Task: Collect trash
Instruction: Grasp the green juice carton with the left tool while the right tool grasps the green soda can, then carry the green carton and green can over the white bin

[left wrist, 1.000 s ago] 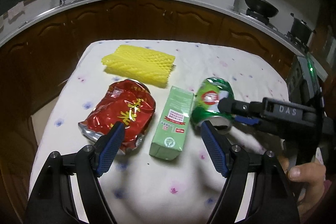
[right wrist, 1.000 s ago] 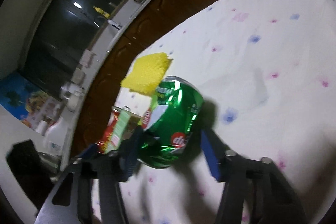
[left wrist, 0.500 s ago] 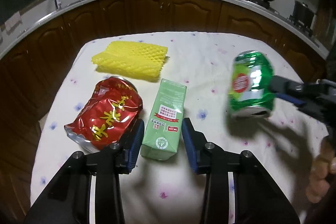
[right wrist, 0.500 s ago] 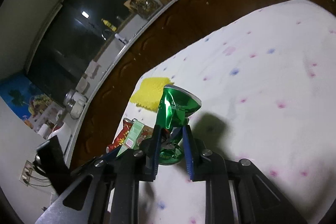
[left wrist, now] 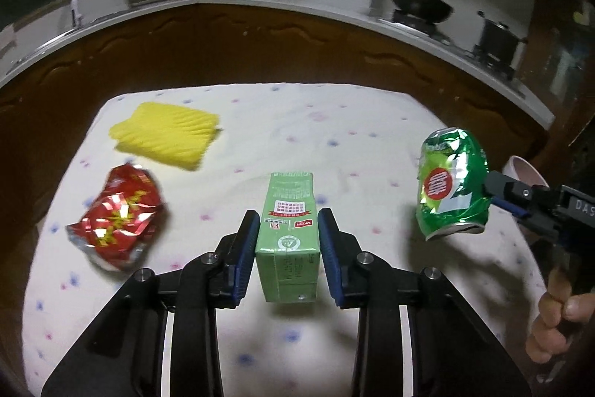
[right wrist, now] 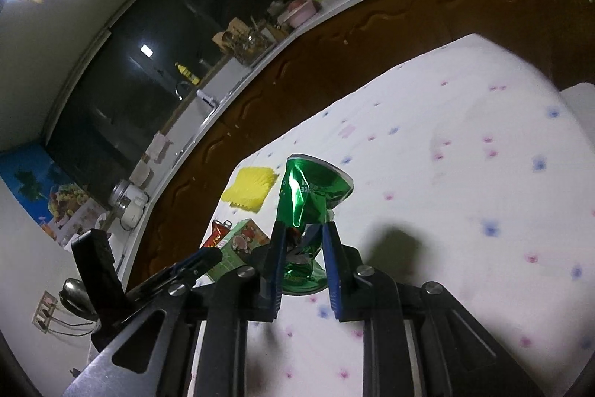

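My left gripper (left wrist: 287,224) is shut on a green carton (left wrist: 291,211) and holds it lifted above the table, its shadow below. My right gripper (right wrist: 304,229) is shut on a crushed green can (right wrist: 309,199) and holds it in the air over the table's right side; the can also shows in the left wrist view (left wrist: 452,183). A crushed red can (left wrist: 117,218) and a yellow foam net (left wrist: 167,134) lie on the white flowered tablecloth (left wrist: 353,144) at the left. The carton also shows in the right wrist view (right wrist: 238,246).
A pink-rimmed bin (left wrist: 522,170) stands past the table's right edge. Dark wood cabinets and a counter with bottles, a wok (left wrist: 418,4) and a pot curve behind the table.
My left gripper has closed on the green carton and lifted it off the table. My right gripper has carried the green can further right and higher.
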The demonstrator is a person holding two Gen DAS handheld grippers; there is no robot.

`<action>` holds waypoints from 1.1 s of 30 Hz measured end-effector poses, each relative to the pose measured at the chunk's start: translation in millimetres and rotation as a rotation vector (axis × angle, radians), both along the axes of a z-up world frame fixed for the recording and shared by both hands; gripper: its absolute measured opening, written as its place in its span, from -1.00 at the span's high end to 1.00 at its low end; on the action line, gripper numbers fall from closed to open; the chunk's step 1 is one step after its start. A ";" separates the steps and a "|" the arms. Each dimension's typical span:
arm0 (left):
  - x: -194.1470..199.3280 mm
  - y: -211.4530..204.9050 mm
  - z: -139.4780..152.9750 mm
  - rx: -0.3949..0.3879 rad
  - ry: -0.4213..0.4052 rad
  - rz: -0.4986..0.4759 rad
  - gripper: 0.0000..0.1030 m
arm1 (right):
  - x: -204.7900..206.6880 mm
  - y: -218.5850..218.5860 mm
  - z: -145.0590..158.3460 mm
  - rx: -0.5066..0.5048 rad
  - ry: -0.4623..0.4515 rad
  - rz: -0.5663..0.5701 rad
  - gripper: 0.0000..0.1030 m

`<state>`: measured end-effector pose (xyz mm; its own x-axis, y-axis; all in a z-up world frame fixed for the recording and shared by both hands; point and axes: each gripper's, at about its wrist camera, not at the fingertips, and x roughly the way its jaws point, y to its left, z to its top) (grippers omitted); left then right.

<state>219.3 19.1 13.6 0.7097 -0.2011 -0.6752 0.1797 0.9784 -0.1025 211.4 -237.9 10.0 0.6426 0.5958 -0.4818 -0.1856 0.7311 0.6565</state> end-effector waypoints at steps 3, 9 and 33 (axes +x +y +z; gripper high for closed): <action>-5.0 -21.5 2.0 0.011 -0.011 -0.032 0.40 | -9.6 -16.8 1.4 -0.009 -0.006 -0.031 0.63; -16.3 -59.2 10.0 0.010 -0.040 -0.092 0.40 | -31.1 -47.6 4.6 -0.016 -0.014 -0.088 0.65; -29.4 -120.5 22.5 -0.005 -0.064 -0.170 0.40 | -78.9 -110.7 -2.3 -0.190 -0.024 -0.130 -0.41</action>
